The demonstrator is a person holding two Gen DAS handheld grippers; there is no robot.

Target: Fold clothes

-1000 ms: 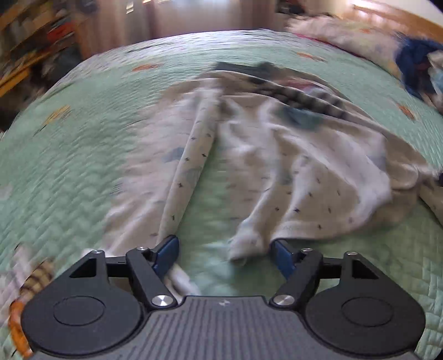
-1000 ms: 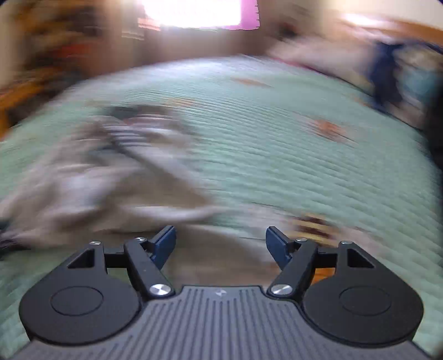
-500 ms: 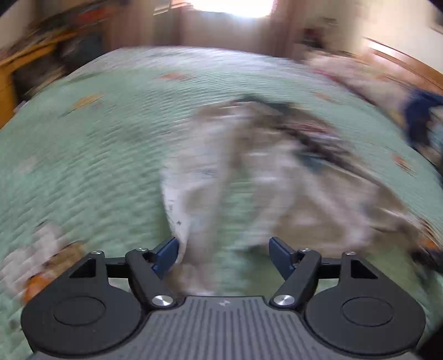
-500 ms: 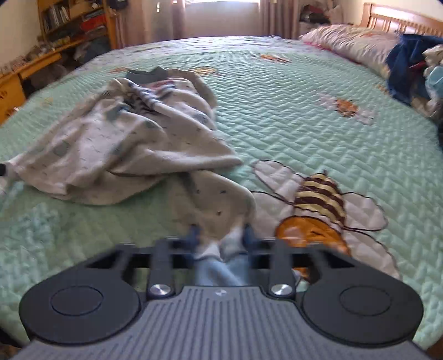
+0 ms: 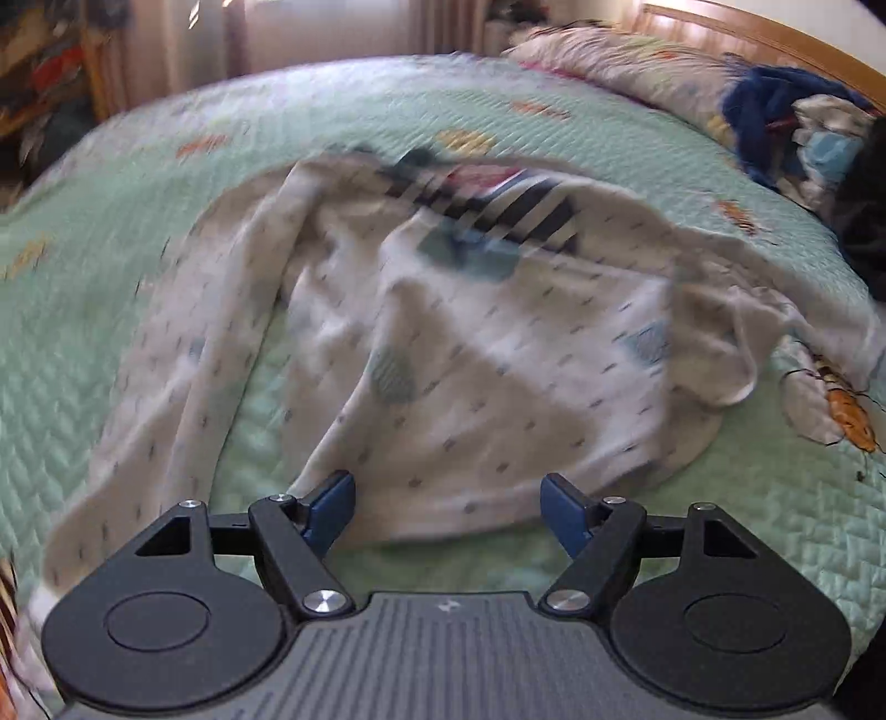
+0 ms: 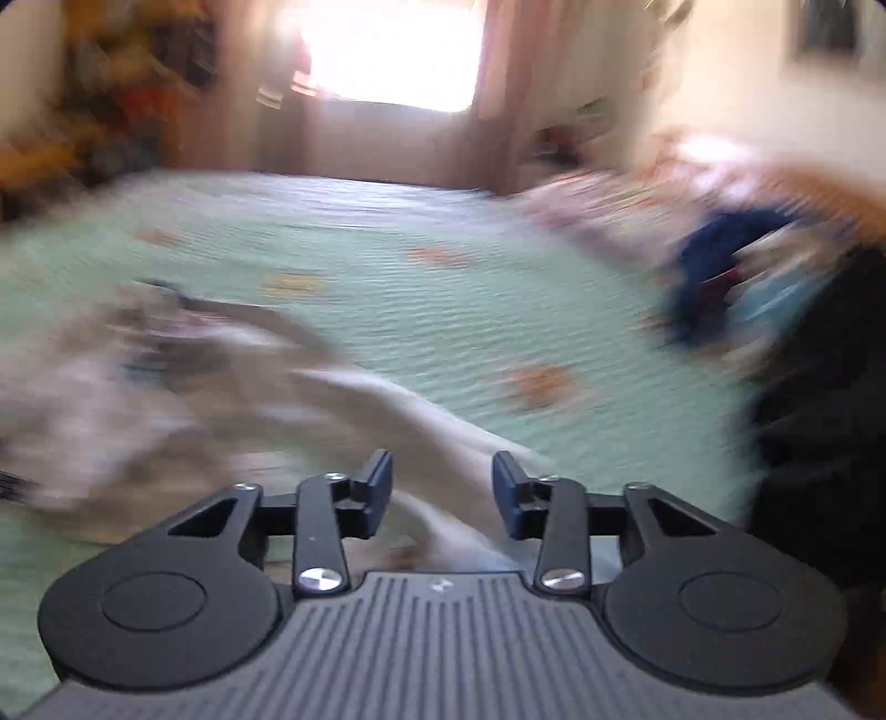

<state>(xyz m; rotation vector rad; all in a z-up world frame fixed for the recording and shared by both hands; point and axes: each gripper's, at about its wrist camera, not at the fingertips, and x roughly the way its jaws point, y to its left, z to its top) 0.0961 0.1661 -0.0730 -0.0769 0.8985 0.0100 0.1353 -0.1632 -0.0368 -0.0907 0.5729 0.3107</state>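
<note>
Garment: a white long-sleeved top [image 5: 487, 354] with small dark flecks, blue patches and a dark striped panel near its far end, lying crumpled on the bed.
Garment position: spread across the middle of the green quilted bedspread [image 5: 138, 232], its hem edge nearest the left wrist camera, one sleeve running down the left side of that view.
Garment in right view: a blurred pale mass at the left [image 6: 166, 376], with a strip of it reaching toward the camera and passing between the fingers.
Left gripper: [image 5: 447, 512] jaws standing wide apart over the hem edge; cloth lies just beyond and between the blue pads, neither pad pressing on it.
Right gripper: [image 6: 442, 493] jaws opening; the pale strip of cloth sits in the gap, with clear space to each pad, so nothing is pinched.
Bedspread print: a bee [image 5: 847, 410] at the right edge of the left view, close to the garment's right fold.
Far end of bed: a patterned pillow [image 5: 626, 66] and a heap of blue and other clothes [image 5: 775, 116] against a wooden headboard [image 5: 775, 39].
Sharpness: the right view is heavily smeared; the left is mildly blurred.
</note>
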